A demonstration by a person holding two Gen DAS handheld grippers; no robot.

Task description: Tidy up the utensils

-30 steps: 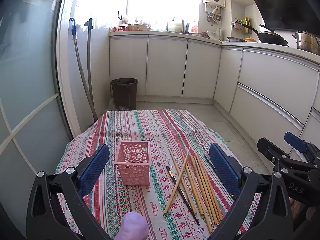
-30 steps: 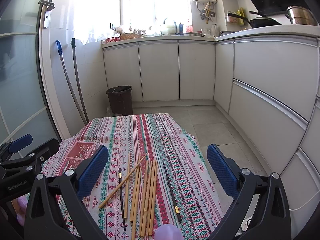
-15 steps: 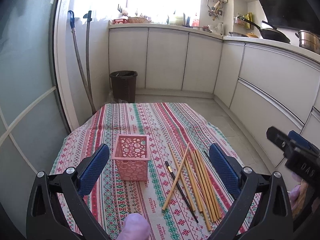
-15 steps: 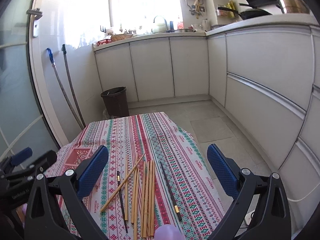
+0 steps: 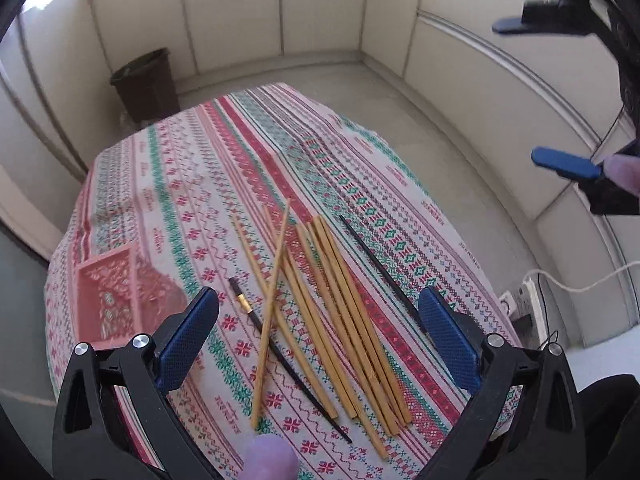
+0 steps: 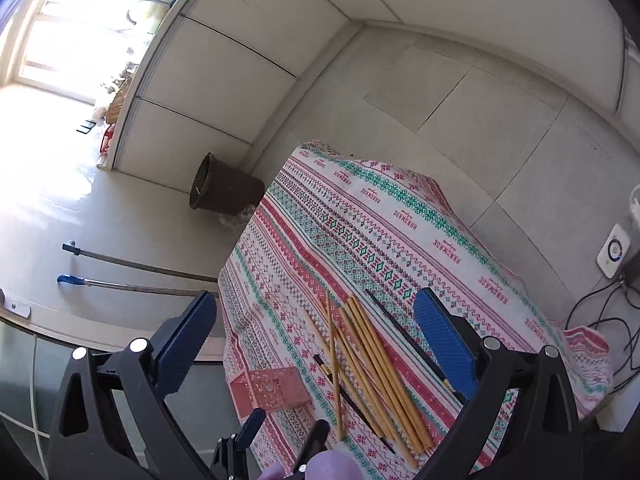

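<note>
Several bamboo chopsticks [image 5: 344, 320] [image 6: 380, 368] lie loosely side by side on the striped tablecloth [image 5: 240, 140] [image 6: 360, 220], one crossed over the rest. A black chopstick [image 5: 280, 352] lies left of them and another black chopstick [image 5: 380, 272] to their right. The pink perforated basket [image 5: 106, 296] [image 6: 268, 390] stands left of the sticks. My left gripper [image 5: 318, 336] hovers open above the chopsticks, holding nothing. My right gripper [image 6: 314, 342] is open and empty, higher up and looking down; it also shows as the right gripper [image 5: 540, 94] at the upper right.
A dark waste bin [image 5: 144, 80] [image 6: 224, 188] stands on the floor beyond the table. Two mop handles [image 6: 136, 268] lean on the glass door. A power strip [image 5: 524, 300] and cables [image 6: 600, 320] lie on the floor at the right. White cabinets surround the table.
Both grippers have risen and tipped down toward the table. The left one moved right, over the chopsticks. The right one rolled to the side. Nothing was taken hold of.
</note>
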